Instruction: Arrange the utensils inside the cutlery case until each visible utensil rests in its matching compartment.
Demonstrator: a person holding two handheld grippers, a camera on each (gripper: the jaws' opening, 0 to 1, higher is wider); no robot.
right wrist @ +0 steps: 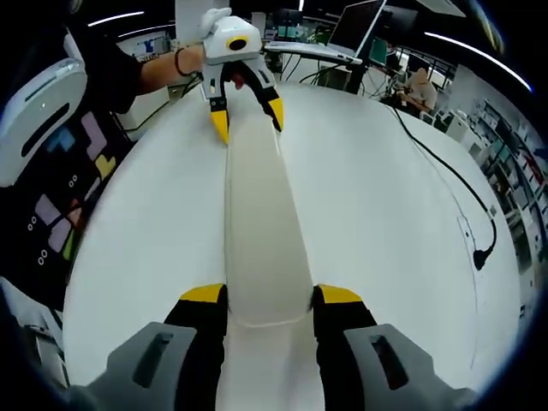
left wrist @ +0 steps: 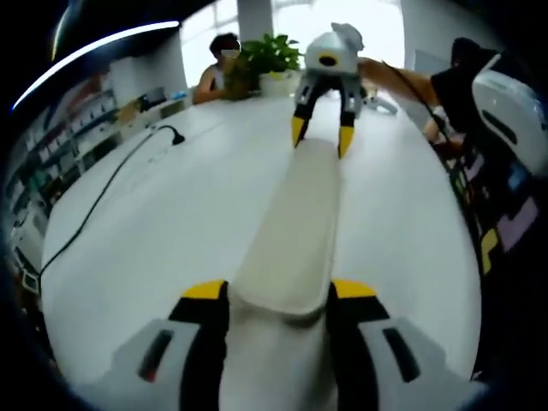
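A long, closed, cream cutlery case (left wrist: 295, 223) lies lengthwise on the white table (left wrist: 154, 223), held at both ends. In the left gripper view my left gripper (left wrist: 278, 291) is shut on its near end, and the right gripper (left wrist: 319, 137) clamps the far end with its yellow tips on either side. The right gripper view shows the same from the other end: the right gripper (right wrist: 270, 295) is shut on the case (right wrist: 257, 214), and the left gripper (right wrist: 248, 116) grips its far end. No utensils show.
A black cable with a plug (left wrist: 175, 137) (right wrist: 479, 257) trails across the table. A potted plant (left wrist: 274, 56) and a seated person are at one end. A laptop (right wrist: 355, 26) stands at the other. The person's dark printed shirt (right wrist: 68, 205) borders the table.
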